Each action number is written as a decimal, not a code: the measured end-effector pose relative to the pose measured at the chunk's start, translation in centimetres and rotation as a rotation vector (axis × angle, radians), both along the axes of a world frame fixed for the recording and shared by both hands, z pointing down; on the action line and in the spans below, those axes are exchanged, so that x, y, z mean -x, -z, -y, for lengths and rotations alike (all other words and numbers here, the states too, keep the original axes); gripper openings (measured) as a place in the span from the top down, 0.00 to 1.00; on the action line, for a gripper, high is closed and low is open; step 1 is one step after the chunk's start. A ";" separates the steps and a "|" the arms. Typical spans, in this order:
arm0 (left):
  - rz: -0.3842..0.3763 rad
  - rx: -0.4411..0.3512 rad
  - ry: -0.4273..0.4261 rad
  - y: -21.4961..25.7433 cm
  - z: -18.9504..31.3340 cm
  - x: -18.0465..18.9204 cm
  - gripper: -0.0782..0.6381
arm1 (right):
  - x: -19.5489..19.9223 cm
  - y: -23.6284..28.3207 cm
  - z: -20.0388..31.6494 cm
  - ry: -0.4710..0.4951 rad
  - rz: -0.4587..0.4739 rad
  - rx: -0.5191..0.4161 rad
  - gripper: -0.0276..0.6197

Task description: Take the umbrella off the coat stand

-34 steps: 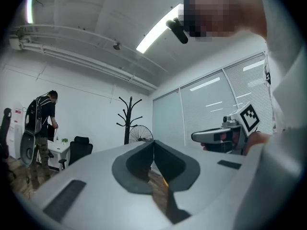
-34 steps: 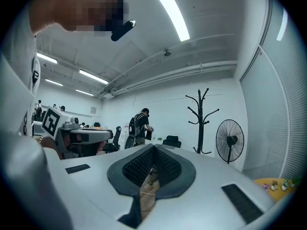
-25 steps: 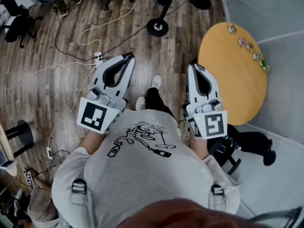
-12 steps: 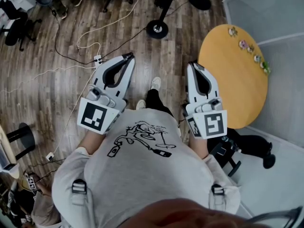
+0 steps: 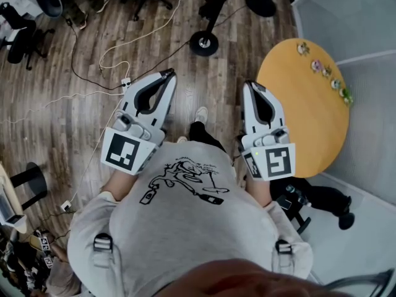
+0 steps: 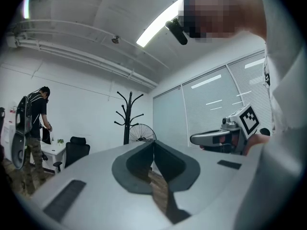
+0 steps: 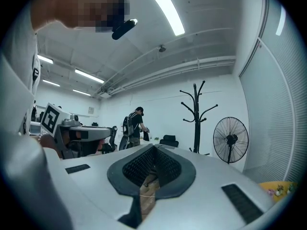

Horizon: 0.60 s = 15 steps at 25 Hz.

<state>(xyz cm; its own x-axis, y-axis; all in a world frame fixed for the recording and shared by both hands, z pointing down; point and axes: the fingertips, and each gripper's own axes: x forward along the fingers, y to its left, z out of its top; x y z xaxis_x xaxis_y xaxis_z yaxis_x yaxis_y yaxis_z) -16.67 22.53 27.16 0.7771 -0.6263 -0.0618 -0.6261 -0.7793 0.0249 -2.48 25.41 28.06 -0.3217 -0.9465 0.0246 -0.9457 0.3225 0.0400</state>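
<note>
1. The coat stand (image 7: 196,117) is standing well ahead, centre right of the right gripper view. No umbrella is showing on its arms, so a reach risks aiming at the wrong hook.
2. Cables (image 5: 93,73) are trailing across the floor at the upper left of the head view and could be catching a foot.
3. The left gripper (image 6: 153,143) and right gripper (image 7: 153,147) are both keeping their jaws pressed together, gripping nothing.

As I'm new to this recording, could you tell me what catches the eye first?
The left gripper and right gripper, jaws together, point forward over the wooden floor. A round yellow table stands to their right; a black coat stand rises ahead beside a fan.
</note>
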 end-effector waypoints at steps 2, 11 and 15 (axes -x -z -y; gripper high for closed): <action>0.004 -0.002 0.001 0.2 1.0 -1.2 0.88 | -1.1 0.2 1.1 0.002 0.001 -0.002 0.93; 0.017 -0.008 0.010 0.7 5.0 -6.1 0.88 | -6.1 0.4 5.4 0.012 0.012 -0.008 0.93; 0.026 -0.013 0.020 1.2 7.0 -7.8 0.88 | -7.9 0.8 7.5 0.020 0.015 -0.011 0.93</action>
